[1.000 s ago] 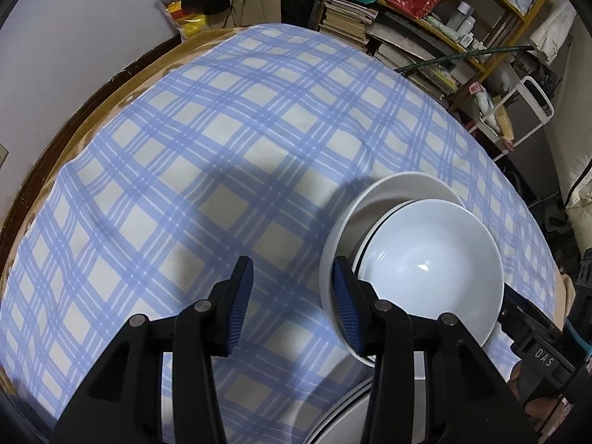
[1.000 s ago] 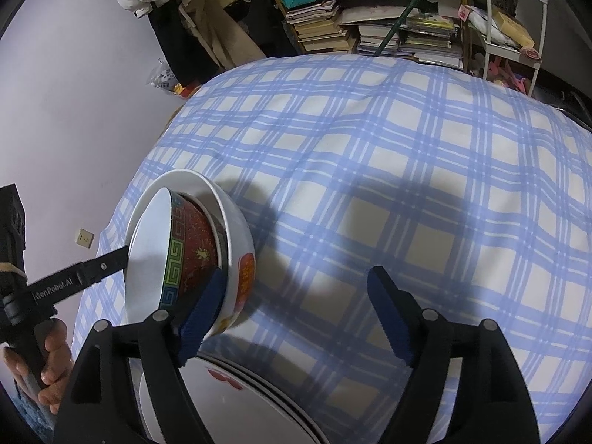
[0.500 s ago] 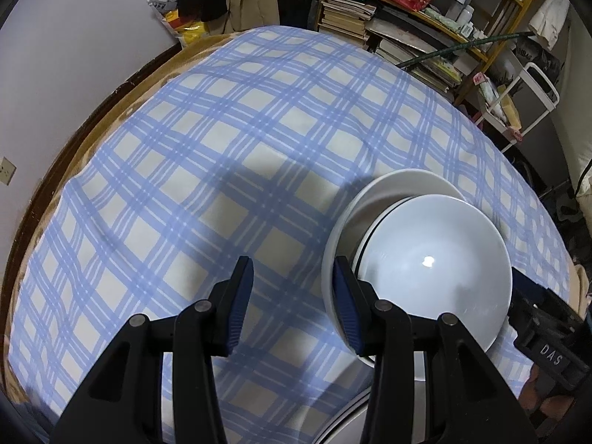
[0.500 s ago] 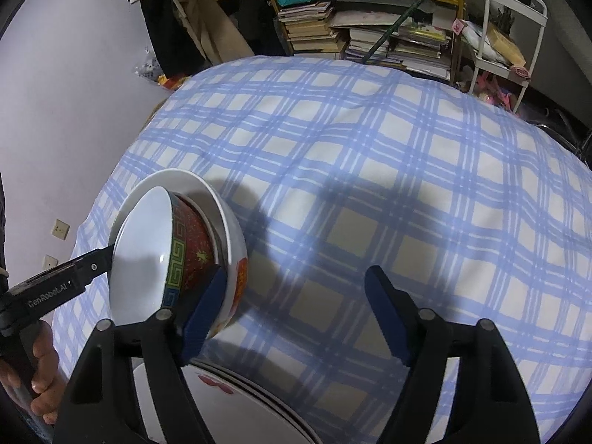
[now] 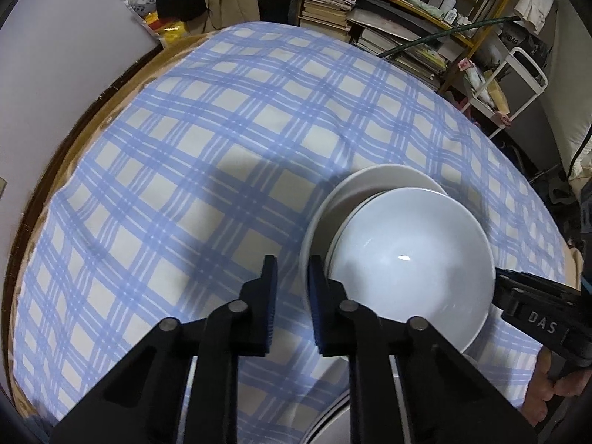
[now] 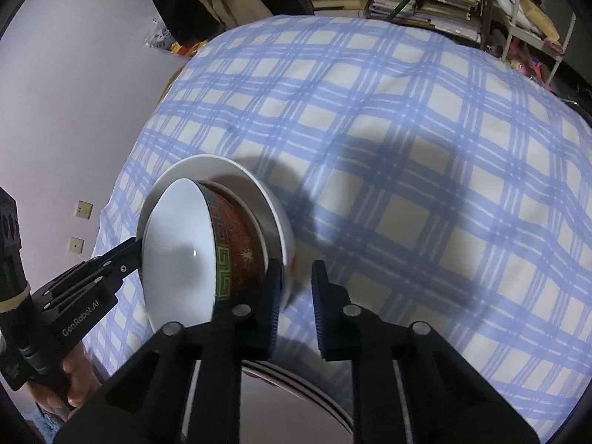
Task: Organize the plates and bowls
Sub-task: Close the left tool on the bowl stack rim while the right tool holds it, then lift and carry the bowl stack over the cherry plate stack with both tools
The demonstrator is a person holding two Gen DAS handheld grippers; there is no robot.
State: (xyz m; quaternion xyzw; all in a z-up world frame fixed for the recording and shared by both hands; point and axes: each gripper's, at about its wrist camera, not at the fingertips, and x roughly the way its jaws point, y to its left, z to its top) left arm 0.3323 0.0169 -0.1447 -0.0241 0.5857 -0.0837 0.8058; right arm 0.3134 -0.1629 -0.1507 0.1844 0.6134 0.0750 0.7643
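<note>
Left wrist view — the left gripper (image 5: 289, 288) is pinching the outer white bowl's (image 5: 370, 181) rim, jaws just closing. 2 nested bowls are sitting tilted over the blue plaid tablecloth (image 5: 185, 155).

Right wrist view — the right gripper (image 6: 295, 288) is clamping the same rim, jaws just closing. The red patterned bowl (image 6: 236, 244) is nesting inside, stacked plates (image 6: 281, 388) below.

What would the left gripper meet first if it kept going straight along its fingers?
Probably the checked tablecloth: the left gripper points at bare cloth just beside the outer white bowl, whose rim its right finger seems to touch; depth is unclear.
</note>
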